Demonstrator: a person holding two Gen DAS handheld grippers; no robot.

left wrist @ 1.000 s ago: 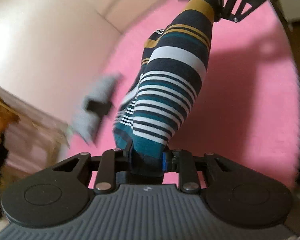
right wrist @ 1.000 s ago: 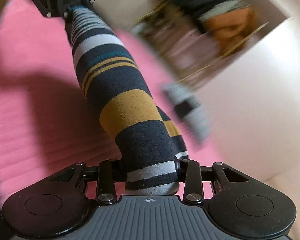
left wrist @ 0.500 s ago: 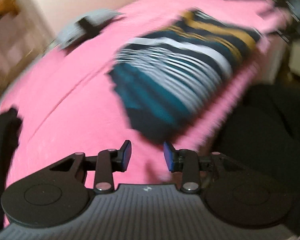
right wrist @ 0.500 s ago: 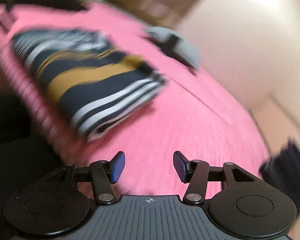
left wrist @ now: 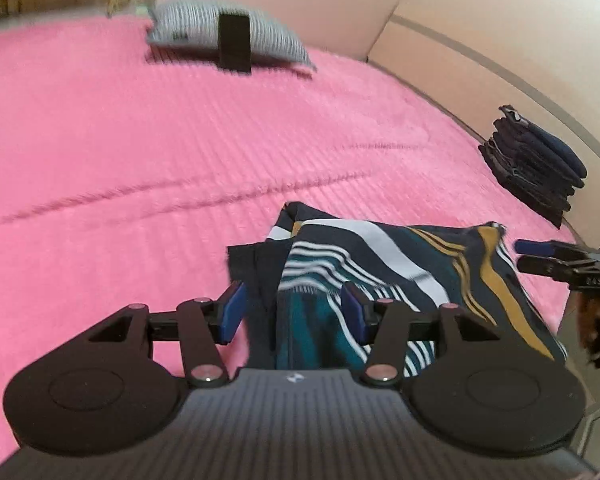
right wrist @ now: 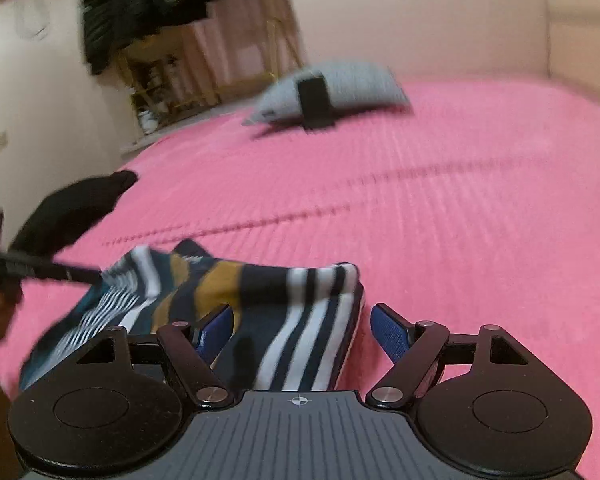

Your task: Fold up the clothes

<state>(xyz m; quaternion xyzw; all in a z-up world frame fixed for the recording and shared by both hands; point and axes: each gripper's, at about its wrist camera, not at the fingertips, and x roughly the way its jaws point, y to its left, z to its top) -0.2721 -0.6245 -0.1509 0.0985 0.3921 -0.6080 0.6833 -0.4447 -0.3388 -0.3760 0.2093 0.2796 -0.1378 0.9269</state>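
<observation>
On the pink bed (left wrist: 140,140), both tools (left wrist: 292,312) (right wrist: 300,334) gape around the striped garment (left wrist: 380,272).

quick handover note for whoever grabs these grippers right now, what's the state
Left gripper: open, holding nothing, fingers either side of the teal-striped end of the navy, white and mustard striped garment.
Right gripper: open, holding nothing, at the white-striped end of the same garment.
The garment lies partly folded at the near edge of the pink ribbed bedspread.
A stack of dark folded clothes sits by the far edge; a grey striped pillow at the head.
Left: probably tidy this fold and move the garment to the stack.
</observation>
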